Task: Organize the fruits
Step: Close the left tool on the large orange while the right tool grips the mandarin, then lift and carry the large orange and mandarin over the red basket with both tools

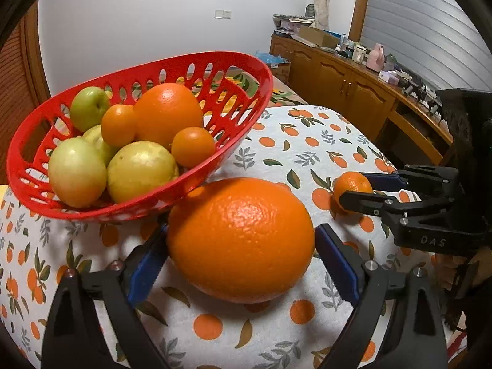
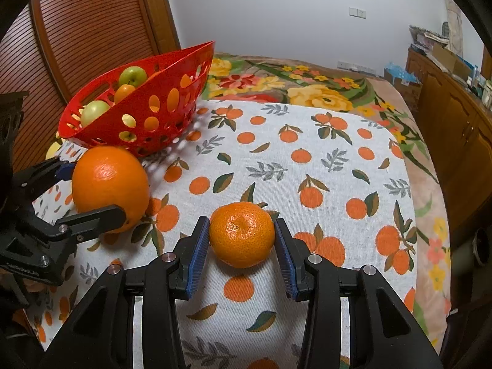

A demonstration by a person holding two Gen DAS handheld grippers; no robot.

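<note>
A big orange lies on the orange-print cloth just in front of the red basket. My left gripper stands open around it, a blue pad close on either side without pressing. The basket sits tilted and holds green apples, yellowish fruit, a large orange and two small ones. To the right, my right gripper is shut on a mandarin that rests on the cloth. The left wrist view shows this mandarin in the right gripper.
Beyond the cloth lies a floral blanket. A wooden sideboard crowded with small items runs along the right side. A slatted wooden door stands behind the basket. A person's hand holds the right gripper.
</note>
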